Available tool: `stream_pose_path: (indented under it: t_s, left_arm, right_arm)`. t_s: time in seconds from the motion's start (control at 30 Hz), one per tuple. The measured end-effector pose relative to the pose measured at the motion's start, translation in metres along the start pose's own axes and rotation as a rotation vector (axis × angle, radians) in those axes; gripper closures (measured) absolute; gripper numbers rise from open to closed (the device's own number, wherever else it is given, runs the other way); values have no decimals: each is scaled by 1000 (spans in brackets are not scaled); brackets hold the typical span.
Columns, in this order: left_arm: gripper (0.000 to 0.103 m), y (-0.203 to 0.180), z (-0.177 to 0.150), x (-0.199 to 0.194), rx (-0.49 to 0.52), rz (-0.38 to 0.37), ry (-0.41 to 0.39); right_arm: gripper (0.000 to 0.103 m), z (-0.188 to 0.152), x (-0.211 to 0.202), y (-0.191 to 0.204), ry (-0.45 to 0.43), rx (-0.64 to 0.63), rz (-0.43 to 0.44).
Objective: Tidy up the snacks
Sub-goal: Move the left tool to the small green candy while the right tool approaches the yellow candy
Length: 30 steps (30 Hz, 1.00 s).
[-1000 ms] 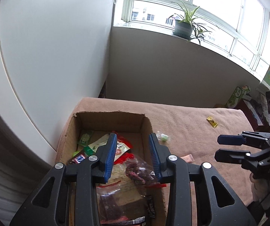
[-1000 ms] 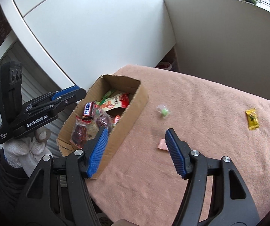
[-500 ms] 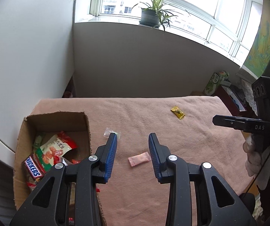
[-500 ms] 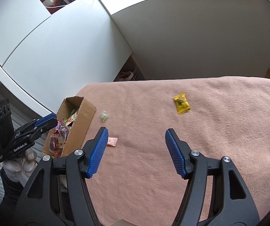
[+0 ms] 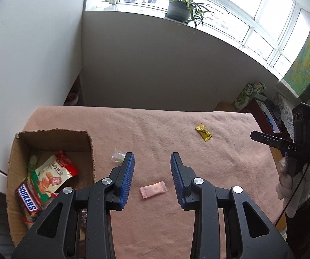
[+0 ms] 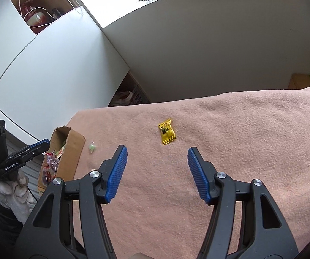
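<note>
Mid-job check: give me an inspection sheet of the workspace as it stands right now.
Surface: pink blanket covers the table.
Job's things: cardboard box at the left edge holds snack packs; pink candy, yellow candy and green candy lie loose on the blanket.
Clutter: nothing seen.
Grippers: left claw open above the pink candy; right claw open, jaws just closing, nothing between.
Cables: black cable hangs by the gloved hand.
Surroundings: potted plant on the windowsill.
</note>
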<state>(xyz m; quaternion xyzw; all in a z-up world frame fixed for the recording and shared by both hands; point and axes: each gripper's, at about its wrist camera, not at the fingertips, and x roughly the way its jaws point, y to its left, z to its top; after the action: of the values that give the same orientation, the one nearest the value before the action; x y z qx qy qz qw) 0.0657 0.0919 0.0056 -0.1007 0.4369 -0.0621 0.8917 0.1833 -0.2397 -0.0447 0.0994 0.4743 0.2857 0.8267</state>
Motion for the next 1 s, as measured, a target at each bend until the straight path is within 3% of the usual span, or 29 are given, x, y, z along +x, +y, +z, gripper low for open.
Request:
stream_pose_path:
  t_s: [0.2, 0.47, 0.73, 1.0]
  left_arm:
    - [70, -2, 7, 57, -59, 47, 107]
    - [70, 19, 3, 92, -175, 128, 184]
    - [70, 29, 1, 110, -224, 182, 221]
    - [66, 26, 1, 122, -205, 230, 221]
  right_arm:
    - [49, 5, 16, 5, 35, -27, -10]
    - [50, 15, 42, 8, 72, -61, -25]
    - [54, 14, 64, 9, 100, -64, -1]
    - [54, 19, 79, 3, 117, -71, -16]
